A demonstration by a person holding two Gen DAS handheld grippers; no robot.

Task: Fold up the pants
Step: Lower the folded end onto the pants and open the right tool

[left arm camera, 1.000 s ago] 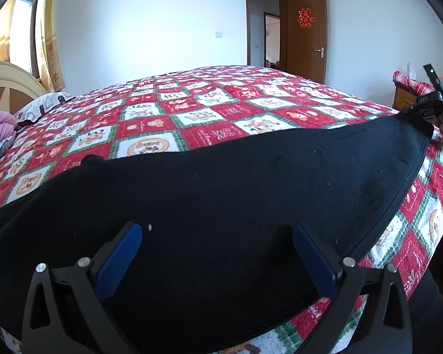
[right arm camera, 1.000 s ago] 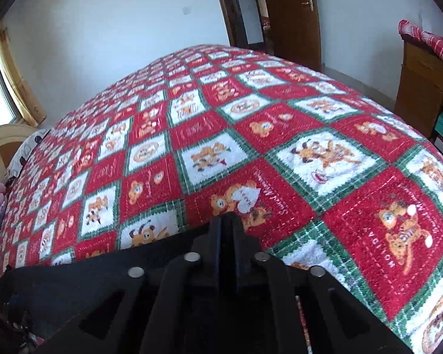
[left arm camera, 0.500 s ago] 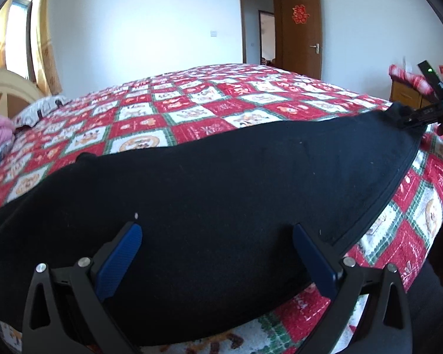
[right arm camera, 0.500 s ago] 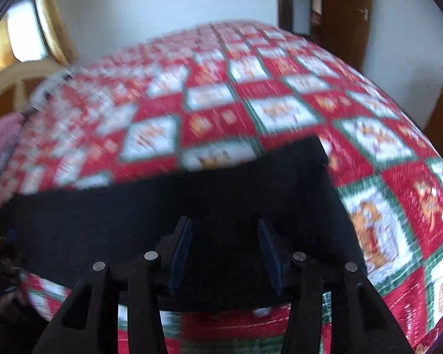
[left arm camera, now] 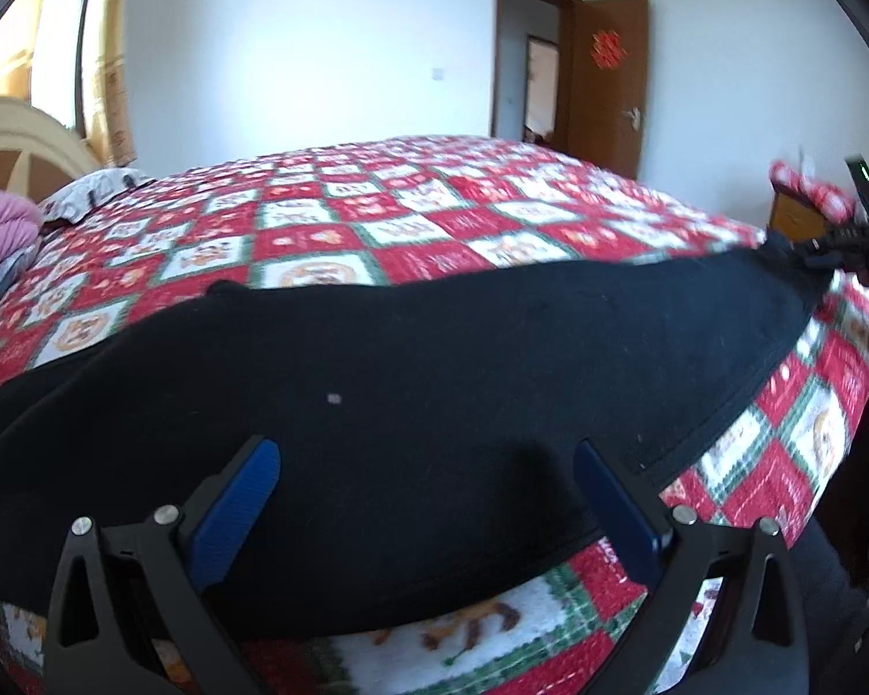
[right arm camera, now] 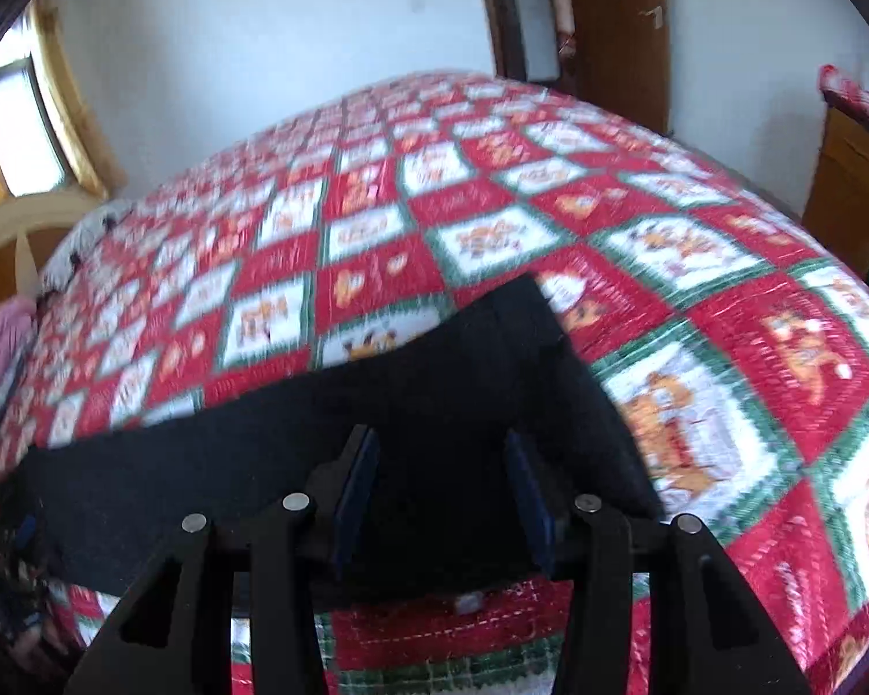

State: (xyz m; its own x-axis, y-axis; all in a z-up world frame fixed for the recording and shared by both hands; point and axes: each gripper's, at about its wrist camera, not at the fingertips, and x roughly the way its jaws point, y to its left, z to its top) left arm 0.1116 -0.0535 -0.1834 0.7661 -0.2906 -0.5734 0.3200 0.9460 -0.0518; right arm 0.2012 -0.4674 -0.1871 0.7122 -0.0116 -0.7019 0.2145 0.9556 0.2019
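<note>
Black pants (left arm camera: 434, 347) lie flat on the bed (left arm camera: 376, 220); both my fingers (right arm camera: 443, 498) are released, and a careless regrip could bunch them.

We see the black pants (left arm camera: 434, 359) spread flat as one long dark band across the lower half of the left wrist frame, from the left edge to a narrow end at the right. A stitched hem runs along their lower right edge. In the right wrist frame the same cloth fills the lower middle, with a squared corner just above centre and the rest trailing toward the lower left.
</note>
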